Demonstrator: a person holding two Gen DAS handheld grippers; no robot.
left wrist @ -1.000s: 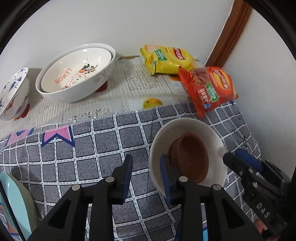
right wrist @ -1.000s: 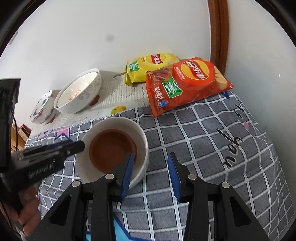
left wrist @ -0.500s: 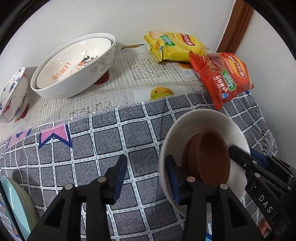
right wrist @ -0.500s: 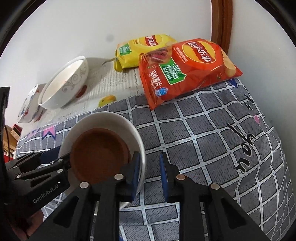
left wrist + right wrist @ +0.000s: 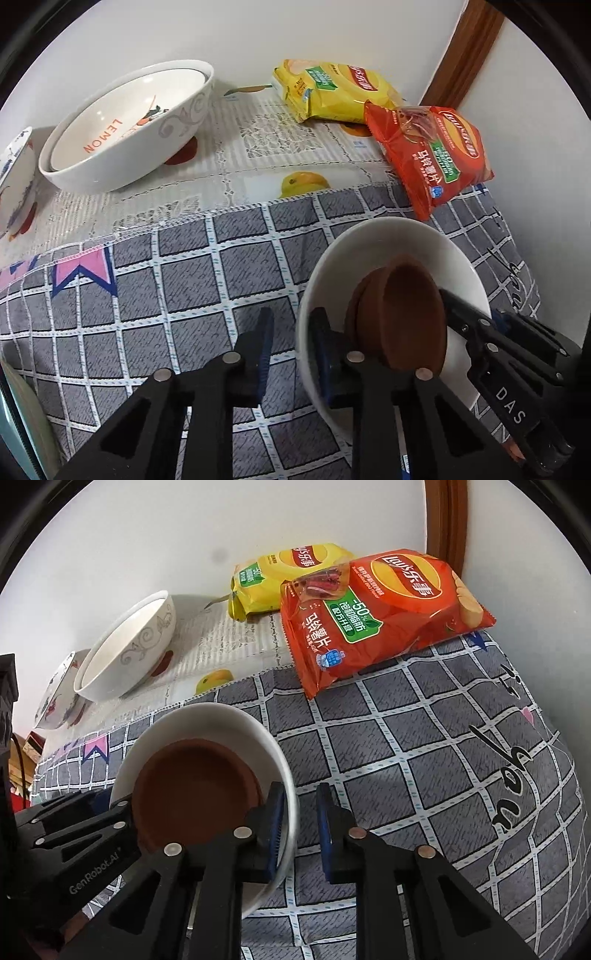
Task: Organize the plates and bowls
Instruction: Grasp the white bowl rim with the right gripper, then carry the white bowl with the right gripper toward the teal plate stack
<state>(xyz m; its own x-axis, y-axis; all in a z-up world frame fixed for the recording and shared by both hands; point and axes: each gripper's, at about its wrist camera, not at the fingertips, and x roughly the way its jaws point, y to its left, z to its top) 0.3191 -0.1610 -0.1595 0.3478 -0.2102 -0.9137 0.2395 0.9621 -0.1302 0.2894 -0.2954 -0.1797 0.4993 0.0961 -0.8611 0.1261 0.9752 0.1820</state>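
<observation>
I have the white bowl (image 5: 384, 254) caught by its rim from two sides, with the brown bowl (image 5: 406, 314) nested inside it. My left gripper (image 5: 290, 354) straddles the near wall: one finger inside, one outside, still closing, and I can't tell whether both pads bite yet. My right gripper (image 5: 299, 827) does the same on the opposite wall, its inner finger against the rim and its outer one with a sliver of gap showing, also closing.

To do this well, I'd wait until both pairs of fingers are firmly clenched on the wall, then raise both sides evenly so the brown bowl doesn't slide or tip out. A glazed rim will probably be slippery, so I'd keep it level and slow.

Beyond my fingers, on the tabletop (image 5: 221, 273), I count two large bowls stacked as a nested pair (image 5: 122, 129), one patterned blue-and-red bowl (image 5: 16, 177) to their left, and two chip bags: one yellow (image 5: 332, 92) and one red (image 5: 432, 151). A pale green plate edge (image 5: 22, 417) shows at the left gripper's far lower left.
</observation>
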